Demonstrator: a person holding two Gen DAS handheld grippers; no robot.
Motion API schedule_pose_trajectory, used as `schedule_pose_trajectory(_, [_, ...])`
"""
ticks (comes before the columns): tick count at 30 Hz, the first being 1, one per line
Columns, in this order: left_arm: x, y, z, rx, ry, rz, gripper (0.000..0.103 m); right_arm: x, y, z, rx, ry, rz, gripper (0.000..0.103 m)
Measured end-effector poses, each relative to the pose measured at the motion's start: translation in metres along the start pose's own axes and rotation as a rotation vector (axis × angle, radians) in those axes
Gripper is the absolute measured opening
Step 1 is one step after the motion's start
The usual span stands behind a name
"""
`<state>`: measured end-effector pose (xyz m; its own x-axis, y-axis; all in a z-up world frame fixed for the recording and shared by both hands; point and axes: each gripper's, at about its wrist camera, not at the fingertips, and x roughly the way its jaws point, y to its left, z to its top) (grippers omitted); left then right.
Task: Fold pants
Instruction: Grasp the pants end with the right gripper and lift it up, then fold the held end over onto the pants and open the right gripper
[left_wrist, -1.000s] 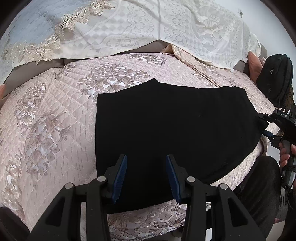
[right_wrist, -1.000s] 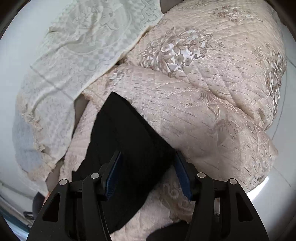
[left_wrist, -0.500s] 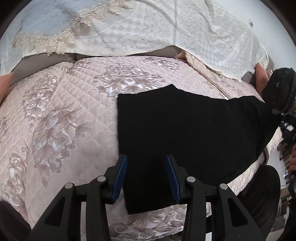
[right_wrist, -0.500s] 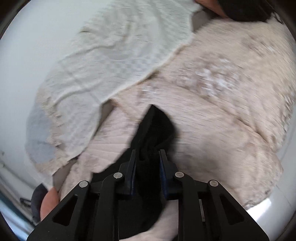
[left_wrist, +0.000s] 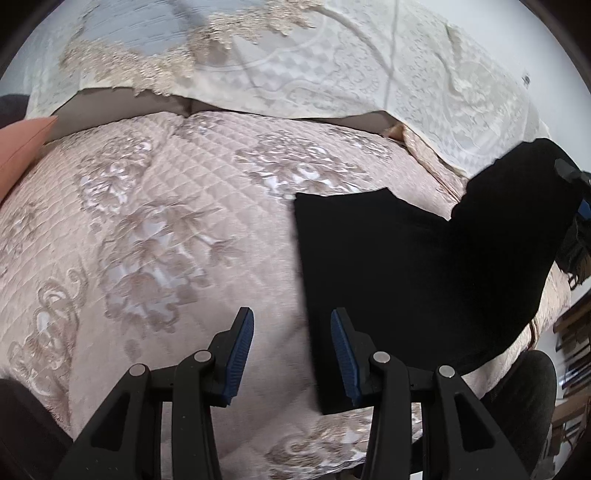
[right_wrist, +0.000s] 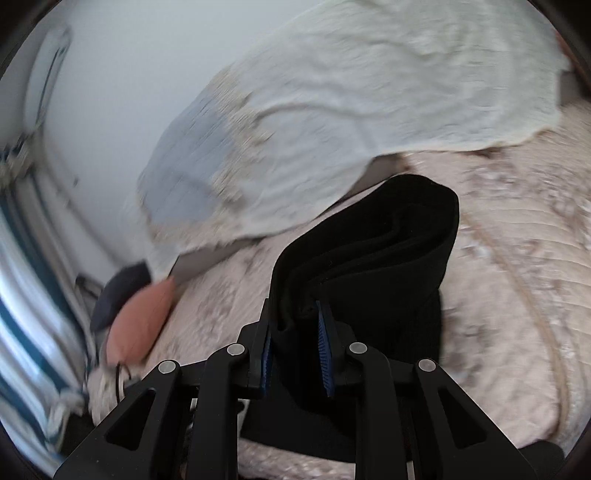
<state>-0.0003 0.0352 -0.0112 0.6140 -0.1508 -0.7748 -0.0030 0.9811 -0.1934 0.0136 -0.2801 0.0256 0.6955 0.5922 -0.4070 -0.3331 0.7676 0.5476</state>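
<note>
Right claw lifted the pants' end — fold under way!

A second earlier the pants (left_wrist: 406, 266) lay flat on the bed (left_wrist: 166, 221); now the right claw (right_wrist: 295, 343) clamped their bunched edge, raised above it, while the left claw (left_wrist: 291, 350) hung apart, holding nothing.

One black pants (left_wrist: 424, 266), two grippers (left_wrist: 291, 347) (right_wrist: 295, 343), one quilt (left_wrist: 166, 221), one orange cushion (right_wrist: 142, 325).
</note>
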Motion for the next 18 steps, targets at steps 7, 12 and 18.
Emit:
schedule_pose_trajectory(7, [-0.003, 0.034, -0.002, -0.068, -0.008, 0.039, 0.045, 0.070, 0.035, -0.042, -0.084, 0.200, 0.033, 0.021])
schedule_pose_trajectory(12, [-0.003, 0.053, -0.005, -0.110, -0.002, 0.056, 0.045, 0.100, 0.051, -0.074, -0.162, 0.297, 0.012, 0.022])
schedule_pose_trajectory(18, [-0.002, 0.062, -0.006, -0.132, 0.000, 0.054, 0.045, 0.125, 0.052, -0.094, -0.189, 0.423, 0.016, 0.042])
